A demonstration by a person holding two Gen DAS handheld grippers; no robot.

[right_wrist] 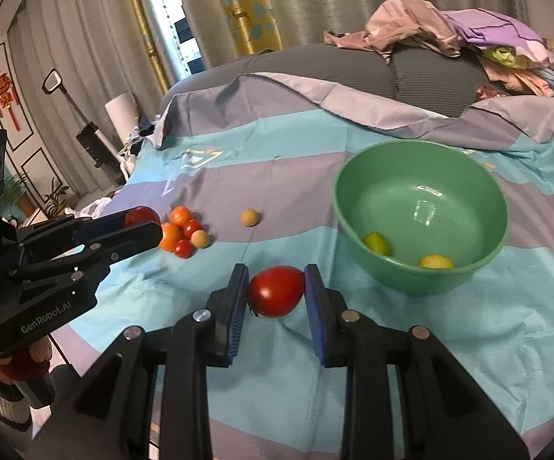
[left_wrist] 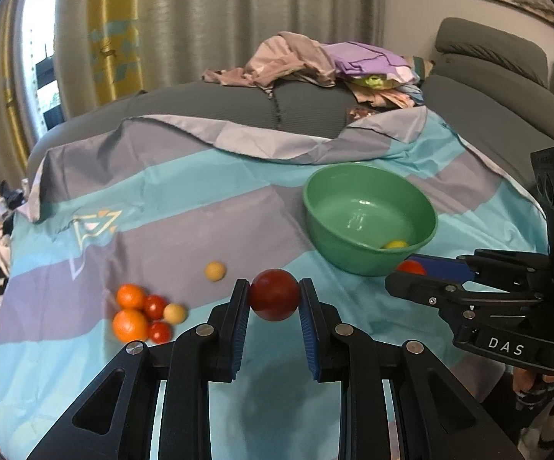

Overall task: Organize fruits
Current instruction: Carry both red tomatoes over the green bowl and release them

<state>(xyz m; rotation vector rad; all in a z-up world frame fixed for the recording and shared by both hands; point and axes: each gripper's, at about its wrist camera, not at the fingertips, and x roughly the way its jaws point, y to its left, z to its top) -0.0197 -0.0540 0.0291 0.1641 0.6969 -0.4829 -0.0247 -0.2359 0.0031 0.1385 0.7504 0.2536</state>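
Fruits are spread over a striped blue and grey sheet [left_wrist: 208, 199] on what looks like a sofa, and two of them are up in the grippers right now. Left gripper [left_wrist: 274, 299] has its pads pinched on a dark red round fruit [left_wrist: 274, 294], held above the sheet. Right gripper [right_wrist: 276, 293] is clamped on a red tomato [right_wrist: 276, 291] the same way, just short of the green bowl [right_wrist: 422, 153].

Inside the bowl I count two yellow fruits [right_wrist: 376, 242], sitting near the front wall, apart from each other.

Over on the left of the sheet there's a little cluster all touching: two oranges [left_wrist: 129, 324], two small red tomatoes [left_wrist: 155, 306] and one tan ball [left_wrist: 174, 313]. A second tan ball [left_wrist: 215, 270] sits on its own, between the cluster and the bowl.

So that's ten fruits total: six loose on the sheet, two in the bowl, two in the grippers.

Pile of clothes [left_wrist: 315, 61] at the back of the sofa
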